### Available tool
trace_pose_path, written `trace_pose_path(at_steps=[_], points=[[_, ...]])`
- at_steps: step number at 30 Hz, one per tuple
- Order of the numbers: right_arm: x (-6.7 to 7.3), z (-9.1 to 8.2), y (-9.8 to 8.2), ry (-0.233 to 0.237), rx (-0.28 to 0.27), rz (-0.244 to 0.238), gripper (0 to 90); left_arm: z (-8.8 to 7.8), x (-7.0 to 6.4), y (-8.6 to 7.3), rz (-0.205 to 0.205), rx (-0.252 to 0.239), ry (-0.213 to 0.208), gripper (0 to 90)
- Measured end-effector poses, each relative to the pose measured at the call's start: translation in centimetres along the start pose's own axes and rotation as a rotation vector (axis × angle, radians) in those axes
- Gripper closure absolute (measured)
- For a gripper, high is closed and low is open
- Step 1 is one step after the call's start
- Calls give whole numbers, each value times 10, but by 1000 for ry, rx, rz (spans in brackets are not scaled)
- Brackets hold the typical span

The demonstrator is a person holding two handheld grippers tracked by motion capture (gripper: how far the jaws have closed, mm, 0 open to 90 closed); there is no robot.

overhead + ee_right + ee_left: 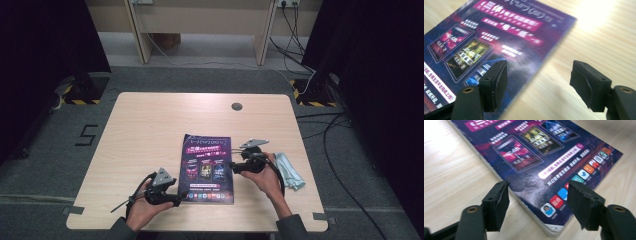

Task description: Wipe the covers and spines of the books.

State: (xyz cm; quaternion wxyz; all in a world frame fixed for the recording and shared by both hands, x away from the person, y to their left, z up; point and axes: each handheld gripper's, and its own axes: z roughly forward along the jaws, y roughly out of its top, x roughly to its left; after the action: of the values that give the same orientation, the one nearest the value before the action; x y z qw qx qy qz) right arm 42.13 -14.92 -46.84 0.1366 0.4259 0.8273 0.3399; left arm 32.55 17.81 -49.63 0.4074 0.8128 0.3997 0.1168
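The tool stands with its black jaws apart at the frame's bottom, the purple magazine's near corner between them, flat on the pale wooden worktop.

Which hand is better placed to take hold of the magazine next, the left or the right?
Probably left: the left tongs stand open astride the magazine at its near corner. The right tongs, also open, hover beside its edge.

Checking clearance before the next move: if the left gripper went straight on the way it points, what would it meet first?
Most likely the near corner of the magazine: the left gripper has its open jaws either side of that corner.
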Motion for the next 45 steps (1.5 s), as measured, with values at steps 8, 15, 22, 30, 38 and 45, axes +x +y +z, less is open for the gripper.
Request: trace_pose_path(at_steps=[8,15,22,30,38,45], points=[[-26,-29,-13,-39,-32,42,242,-12,18,-8,-62,-13,24,274],[-47,-50,-27,-94,-49,72,244,-20,24,-15,-63,-5,47,250],[-62,-64,-41,-137,-57,112,270,-20,23,-18,-29,17,57,250],[-82,-84,-57,-210,-41,114,459,-22,25,-22,-13,43,65,247],[-98,-81,-74,-235,31,122,593,-21,26,-22,-16,41,68,247],[-99,-71,-79,-222,74,120,628,-19,27,-21,-57,6,64,247]])
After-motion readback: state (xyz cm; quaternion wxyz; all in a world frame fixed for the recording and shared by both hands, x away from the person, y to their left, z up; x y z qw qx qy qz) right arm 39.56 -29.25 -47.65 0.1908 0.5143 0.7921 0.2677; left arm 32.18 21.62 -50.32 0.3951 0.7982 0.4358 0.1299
